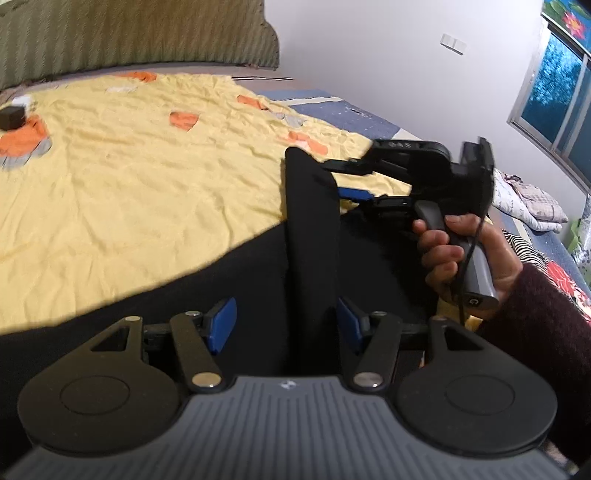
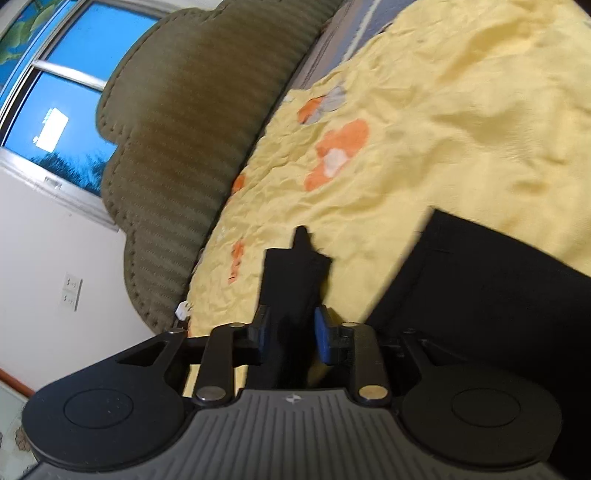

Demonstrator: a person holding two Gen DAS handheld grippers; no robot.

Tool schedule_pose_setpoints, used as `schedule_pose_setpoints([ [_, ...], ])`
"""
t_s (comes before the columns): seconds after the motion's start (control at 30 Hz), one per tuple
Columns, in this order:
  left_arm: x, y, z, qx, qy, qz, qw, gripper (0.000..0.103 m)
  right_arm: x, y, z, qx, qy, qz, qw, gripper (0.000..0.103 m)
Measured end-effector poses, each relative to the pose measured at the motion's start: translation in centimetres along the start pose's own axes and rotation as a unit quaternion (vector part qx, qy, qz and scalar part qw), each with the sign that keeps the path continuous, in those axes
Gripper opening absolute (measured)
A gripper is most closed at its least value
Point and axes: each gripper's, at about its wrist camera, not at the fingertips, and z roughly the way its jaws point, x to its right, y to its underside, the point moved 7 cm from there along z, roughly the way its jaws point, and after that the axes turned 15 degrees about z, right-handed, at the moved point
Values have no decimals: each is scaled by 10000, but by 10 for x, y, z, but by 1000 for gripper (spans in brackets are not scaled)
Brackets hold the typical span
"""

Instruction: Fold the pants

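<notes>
Left wrist view, nearest first: the left gripper (image 1: pixel 286 325) has its blue pads spread wide around a raised band of the black pants (image 1: pixel 312 236); one pad sits against the cloth, the other stands clear, so these jaws look open rather than pinching. Beyond, the right hand (image 1: pixel 461 254) holds the right gripper (image 1: pixel 354 181), whose fingers meet the far end of that same band. The right wrist view shows its pads closed in on a strip of black fabric, which pokes out past them (a firm pinch, as far as can be judged).

The rest of the pants lies flat on the near part of the yellow bedspread (image 1: pixel 129 158), reaching toward its right edge. Farther off, a small dark box (image 1: pixel 13 116) sits near the bedspread's far-left edge, and an olive ribbed headboard (image 1: pixel 129 33) runs along the far side.

Risk: with only one gripper holding, the lifted band may slip or sag, dragging the fold crooked.

Count: one pair of pants, two grippers, one bedspread, one box.
</notes>
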Motion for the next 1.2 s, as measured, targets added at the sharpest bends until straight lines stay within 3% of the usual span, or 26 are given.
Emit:
schedule_pose_setpoints([
  [0.23,-10,-47,49,0,-43,341,9994,59,-16,-13,2,165,-292,-107,9994,40],
  [0.33,-16,-56,76,-154,63,246,9996,59,-9,-23,4,426,4,-201,9989,40],
  [0.4,-18,-57,90,-248,180,147,9994,59,-9,-25,1,302,-197,-45,9993,42],
  [0.47,-19,-58,99,-261,261,73,9993,59,-16,-18,-2,181,-339,-263,9989,46],
  [0.5,-19,-59,102,-247,286,63,9993,59,-18,-14,-1,103,-343,-355,9987,56],
  [0.53,-18,-59,104,-222,293,72,9993,59,-18,-11,0,46,-335,-345,9988,59],
  [0.7,-19,-66,114,-158,360,67,9992,60,-30,-3,-18,280,-472,-513,9972,60],
  [0.77,-18,-68,115,-132,346,110,9993,60,-29,-1,-25,87,-656,-295,9974,60],
  [0.97,-13,-68,117,-97,286,324,9990,60,-4,7,-11,-185,-249,-11,9995,61],
  [1.2,-16,-63,118,-74,334,298,9990,61,-13,20,-15,-432,-539,-87,9976,61],
])
